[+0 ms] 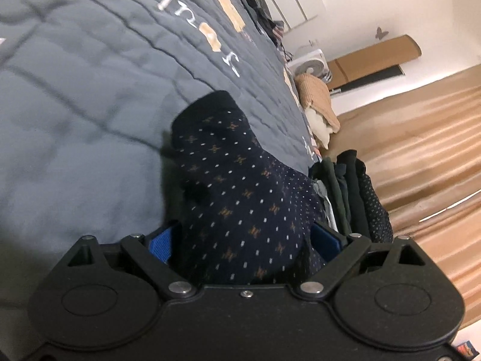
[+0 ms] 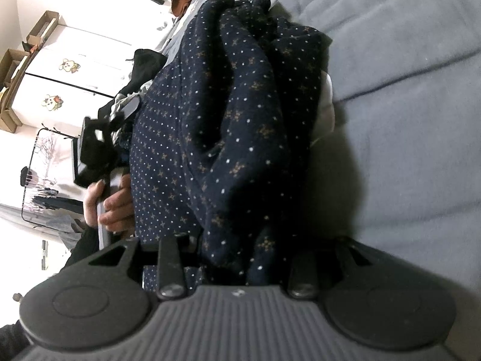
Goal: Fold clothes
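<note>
Closest to my left wrist camera, my left gripper [image 1: 240, 240] has its blue-padded fingers [image 1: 160, 245] pressed in on a bunched navy-blue knit garment with white dots and small tan crosses [image 1: 237, 198]. That cloth rises from between the fingers and lies against the grey quilted bedspread [image 1: 75, 105], which fills the left and middle of this view. Right of the garment, at the bed's edge, a row of dark folded clothes [image 1: 354, 192] stands side by side. Beyond them, tan curtains [image 1: 421, 138] cover the far right.

From my right wrist camera, at far left a hand [image 2: 111, 201] grips the handle of my other gripper beside the garment [image 2: 228, 138]. In the middle, the same navy dotted cloth runs from my right gripper [image 2: 237, 264] up across the bedspread [image 2: 405, 120] in deep crumpled folds. Its fingers are mostly buried in fabric, so they seem to be clamped on it, though I cannot see the tips. Grey bedspread fills the right side.
</note>
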Demonstrator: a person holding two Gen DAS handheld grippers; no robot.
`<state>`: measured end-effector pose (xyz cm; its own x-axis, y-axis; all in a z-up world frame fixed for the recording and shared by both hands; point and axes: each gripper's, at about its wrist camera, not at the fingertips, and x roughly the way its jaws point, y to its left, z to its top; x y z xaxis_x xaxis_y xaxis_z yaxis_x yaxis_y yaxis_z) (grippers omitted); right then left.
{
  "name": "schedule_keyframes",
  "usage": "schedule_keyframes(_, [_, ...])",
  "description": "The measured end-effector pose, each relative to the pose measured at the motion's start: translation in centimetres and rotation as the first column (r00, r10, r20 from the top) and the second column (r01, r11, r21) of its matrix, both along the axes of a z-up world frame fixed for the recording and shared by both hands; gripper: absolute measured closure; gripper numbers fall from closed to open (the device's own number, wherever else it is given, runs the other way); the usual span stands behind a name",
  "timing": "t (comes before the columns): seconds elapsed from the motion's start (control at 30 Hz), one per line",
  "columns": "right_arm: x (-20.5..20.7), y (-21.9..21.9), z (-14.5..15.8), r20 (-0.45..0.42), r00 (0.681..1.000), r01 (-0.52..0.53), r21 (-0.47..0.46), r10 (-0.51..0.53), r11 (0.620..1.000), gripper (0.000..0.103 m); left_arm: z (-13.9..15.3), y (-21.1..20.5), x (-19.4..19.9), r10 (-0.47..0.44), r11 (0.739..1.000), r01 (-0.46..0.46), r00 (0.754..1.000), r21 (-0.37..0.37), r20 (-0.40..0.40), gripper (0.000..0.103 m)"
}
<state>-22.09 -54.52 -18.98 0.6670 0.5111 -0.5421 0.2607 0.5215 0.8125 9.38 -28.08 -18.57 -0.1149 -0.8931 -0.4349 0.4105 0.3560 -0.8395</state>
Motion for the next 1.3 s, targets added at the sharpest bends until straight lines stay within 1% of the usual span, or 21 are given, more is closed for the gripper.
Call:
schedule_keyframes(0.2, [-0.3,0.2,-0.2,0.01,1.0,0.003,0.005,-0.003,1.0,0.067,-0.4,-2.0,0.3,-0.03,1.0,0.03,0.999,0.001,0.01,0.012])
schedule_keyframes(0.23, [-0.4,0.2,-0.2,0.01,1.0,0.004,0.007,-0.004,1.0,0.067,-0.5,-2.3,0.3,-0.034,0.999,0.034,0.999,0.002,0.013,0.014])
schedule_keyframes(0.3, [-0.6,0.2,-0.2,0.01,1.0,0.007,0.008,-0.007,1.0,0.067,-0.5,-2.7,0.3,-0.042,0.999,0.042,0.999,0.012,0.027,0.02])
schedule_keyframes(0.37, [-0.7,0.3,-0.2,0.01,1.0,0.01,0.008,-0.01,1.0,0.067,-0.6,-2.9,0.5,-0.043,0.999,0.042,0.998,0.023,0.039,0.035])
schedule_keyframes(0.4, [-0.7,0.4,-0.1,0.01,1.0,0.011,0.007,-0.011,1.0,0.067,-0.7,-2.7,0.5,-0.048,0.999,0.047,0.998,0.021,0.036,0.04])
schedule_keyframes(0.43, [-0.5,0.6,0.0,0.009,1.0,0.012,0.007,-0.013,1.0,0.067,-0.8,-2.7,0.5,-0.056,0.998,0.055,0.998,0.019,0.03,0.05])
schedule_keyframes(0.47, [-0.5,0.6,0.0,0.008,1.0,0.016,0.008,-0.016,1.0,0.067,-0.7,-2.7,0.4,-0.058,0.998,0.057,0.998,0.019,0.039,0.056])
schedule_keyframes(0.5, [-0.5,0.6,0.0,0.004,1.0,0.024,0.013,-0.024,1.0,0.067,-0.7,-2.7,0.3,-0.06,0.998,0.059,0.997,0.019,0.047,0.06])
schedule_keyframes(0.53, [-0.5,0.7,0.1,0.001,0.999,0.032,0.015,-0.032,0.999,0.067,-0.7,-2.7,0.2,-0.063,0.998,0.062,0.996,0.019,0.056,0.068])
schedule_keyframes(0.57, [-0.5,0.8,0.2,-0.002,0.999,0.042,0.014,-0.042,0.999,0.067,-0.5,-2.7,0.0,-0.063,0.998,0.062,0.995,0.014,0.075,0.073])
schedule_keyframes(0.63, [-0.7,1.0,0.4,-0.003,0.998,0.059,0.022,-0.059,0.998,0.072,0.0,-2.7,-0.4,-0.061,0.998,0.061,0.991,0.006,0.116,0.077])
schedule_keyframes(0.77, [-1.1,1.1,0.9,0.004,0.997,0.08,0.042,-0.08,0.996,0.074,1.4,-2.5,-1.0,-0.06,0.998,0.061,0.983,-0.001,0.174,0.08])
schedule_keyframes(0.9, [-1.5,1.0,2.1,0.027,0.995,0.094,0.047,-0.095,0.995,0.075,3.5,-2.7,-1.6,-0.061,0.998,0.063,0.974,-0.006,0.218,0.081])
schedule_keyframes(0.97, [-1.8,0.8,3.1,0.046,0.994,0.094,0.052,-0.097,0.994,0.075,4.8,-2.9,-1.9,-0.059,0.998,0.064,0.97,-0.012,0.235,0.081])
schedule_keyframes(1.1, [-2.3,0.4,5.8,0.088,0.991,0.097,0.031,-0.1,0.995,0.075,8.2,-4.0,-3.1,-0.06,0.997,0.074,0.957,-0.038,0.283,0.081])
schedule_keyframes(1.2, [-3.0,-0.4,7.9,0.116,0.987,0.107,0.017,-0.108,0.994,0.075,10.7,-4.8,-4.0,-0.06,0.995,0.082,0.946,-0.057,0.318,0.081])
schedule_keyframes(1.3, [-4.2,-1.6,10.2,0.146,0.983,0.116,-0.012,-0.113,0.993,0.075,13.4,-6.5,-5.4,-0.066,0.992,0.1,0.932,-0.077,0.358,0.081])
